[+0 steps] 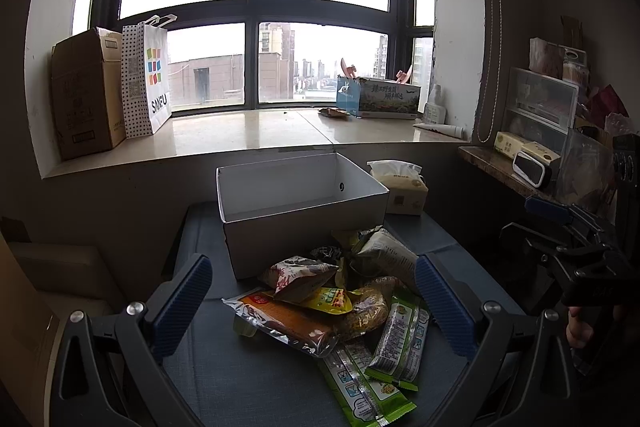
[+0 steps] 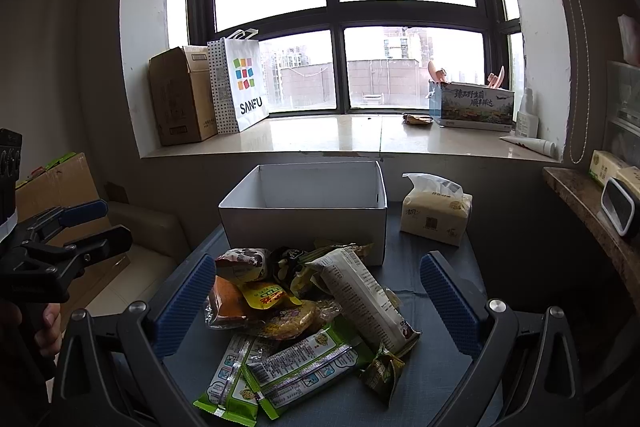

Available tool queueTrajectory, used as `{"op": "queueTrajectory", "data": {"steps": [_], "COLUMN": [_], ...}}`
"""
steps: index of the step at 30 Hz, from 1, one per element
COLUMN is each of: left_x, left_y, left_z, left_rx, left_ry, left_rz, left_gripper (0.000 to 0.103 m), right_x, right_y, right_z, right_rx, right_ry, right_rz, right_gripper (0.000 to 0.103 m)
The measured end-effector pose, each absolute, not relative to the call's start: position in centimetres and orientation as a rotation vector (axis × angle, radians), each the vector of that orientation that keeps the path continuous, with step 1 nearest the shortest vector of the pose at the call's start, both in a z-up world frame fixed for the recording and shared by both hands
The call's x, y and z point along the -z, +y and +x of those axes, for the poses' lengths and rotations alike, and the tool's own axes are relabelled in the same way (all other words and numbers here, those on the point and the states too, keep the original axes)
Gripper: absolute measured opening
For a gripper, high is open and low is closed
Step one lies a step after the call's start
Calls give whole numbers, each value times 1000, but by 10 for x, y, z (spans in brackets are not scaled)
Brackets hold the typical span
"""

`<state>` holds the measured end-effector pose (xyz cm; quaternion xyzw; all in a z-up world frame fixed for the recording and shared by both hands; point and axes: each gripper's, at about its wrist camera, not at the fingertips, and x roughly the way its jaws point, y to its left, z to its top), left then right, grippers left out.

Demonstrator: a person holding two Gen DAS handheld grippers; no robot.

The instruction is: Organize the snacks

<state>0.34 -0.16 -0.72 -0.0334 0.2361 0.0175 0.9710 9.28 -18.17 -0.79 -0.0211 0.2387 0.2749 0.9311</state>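
Hovering wide open, the left tool [image 1: 314, 301] and right tool [image 2: 318, 299] frame crinkly foil snack packets [image 2: 304, 311] before a rectangular white cardboard box [image 2: 304, 215].

"SANFU" on white paper bag [image 2: 247, 87] on sill; snack wrapper print too small to read.

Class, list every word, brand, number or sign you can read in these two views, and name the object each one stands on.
"SANFU", under coloured squares: white paper shopping bag on the windowsill.
Chinese characters, roughly "臻品野生菌 顺丰鲜达": blue printed carton on the sill; not certain.
Print on the brown cardboard box: too blurred.
Print on the snack packets, the beige tissue pack and the white bottle: too small to read.
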Motion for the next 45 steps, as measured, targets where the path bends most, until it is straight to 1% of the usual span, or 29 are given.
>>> {"op": "queueTrajectory", "data": {"steps": [31, 36, 42, 45], "left_x": [9, 13, 23, 29], "left_y": [-2, -2, -1, 2], "left_z": [3, 5, 5, 3], "left_rx": [-23, -22, -15, -25], "left_ry": [473, 473, 452, 412], "left_rz": [-62, -39, -20, -19], "left_gripper": [103, 103, 103, 103], "right_x": [13, 32, 75, 95], "right_y": [-182, -178, -162, -152], "right_z": [96, 114, 165, 189], "right_rx": [-575, -591, -641, -674], "right_ry": [504, 538, 633, 671], "right_rz": [-44, -111, -211, -241], "right_gripper": [103, 103, 103, 103]}}
